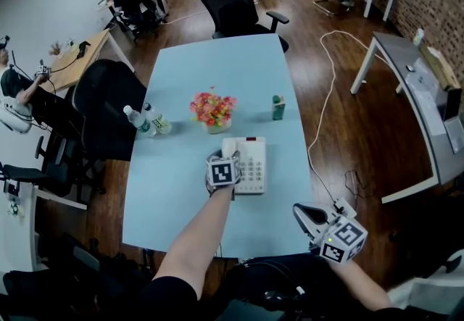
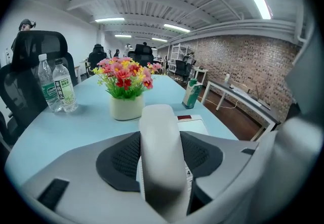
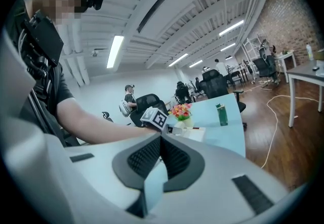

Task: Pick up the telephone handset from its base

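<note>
Left gripper point(image 1: 225, 161) pinches the white plastic telephone handset point(image 2: 161, 152), apparently still at its white keypad base point(image 1: 252, 166); lift outstanding. Right gripper point(image 1: 304, 214) pressed together, empty.

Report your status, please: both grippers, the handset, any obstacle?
Left gripper shut on white plastic telephone handset. Right gripper shut, empty, beside light blue table. Handset over white push-button base, lift unconfirmed. Nothing above it.

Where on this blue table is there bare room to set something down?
The table's far end, beyond the flowers, is bare. So is the near left corner, left of the telephone, nearer than the water bottles. The middle is crowded: bottles, flowers, green carton, and the left gripper shut on the handset.
</note>
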`<state>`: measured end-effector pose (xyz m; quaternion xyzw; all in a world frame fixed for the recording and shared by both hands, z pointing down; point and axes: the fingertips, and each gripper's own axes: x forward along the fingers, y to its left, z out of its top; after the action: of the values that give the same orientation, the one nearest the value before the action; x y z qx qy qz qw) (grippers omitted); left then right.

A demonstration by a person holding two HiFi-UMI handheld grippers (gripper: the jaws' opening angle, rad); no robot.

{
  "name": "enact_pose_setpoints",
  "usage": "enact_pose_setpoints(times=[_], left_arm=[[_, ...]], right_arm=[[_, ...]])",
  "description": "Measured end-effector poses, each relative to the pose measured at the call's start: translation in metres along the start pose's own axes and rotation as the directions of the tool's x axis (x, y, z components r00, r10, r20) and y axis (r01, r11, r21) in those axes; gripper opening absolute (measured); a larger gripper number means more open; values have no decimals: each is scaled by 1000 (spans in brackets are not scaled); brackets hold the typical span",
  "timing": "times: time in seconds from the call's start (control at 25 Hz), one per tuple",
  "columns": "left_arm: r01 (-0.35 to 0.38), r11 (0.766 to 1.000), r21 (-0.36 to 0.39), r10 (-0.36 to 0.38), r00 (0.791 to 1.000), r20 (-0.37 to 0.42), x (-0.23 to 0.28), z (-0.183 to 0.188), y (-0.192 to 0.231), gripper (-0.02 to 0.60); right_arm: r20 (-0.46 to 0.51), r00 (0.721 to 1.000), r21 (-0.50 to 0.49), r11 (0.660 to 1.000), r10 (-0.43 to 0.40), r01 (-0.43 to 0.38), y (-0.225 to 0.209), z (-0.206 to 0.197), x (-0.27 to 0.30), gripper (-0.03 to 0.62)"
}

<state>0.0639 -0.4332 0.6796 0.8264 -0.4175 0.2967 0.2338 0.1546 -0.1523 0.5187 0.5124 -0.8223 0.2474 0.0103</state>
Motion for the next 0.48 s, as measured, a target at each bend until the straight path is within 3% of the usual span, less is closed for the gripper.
enact_pose_setpoints(times=[0.24, 0.48], left_arm=[[130, 991, -41, -121, 978, 169, -63, 30, -8, 236], [251, 968, -27, -229, 919, 322, -156, 37, -10, 235]], right_arm=[[3, 998, -26, 998, 55, -55, 28, -2, 12, 18], [16, 994, -45, 993, 108, -107, 63, -6, 29, 18]])
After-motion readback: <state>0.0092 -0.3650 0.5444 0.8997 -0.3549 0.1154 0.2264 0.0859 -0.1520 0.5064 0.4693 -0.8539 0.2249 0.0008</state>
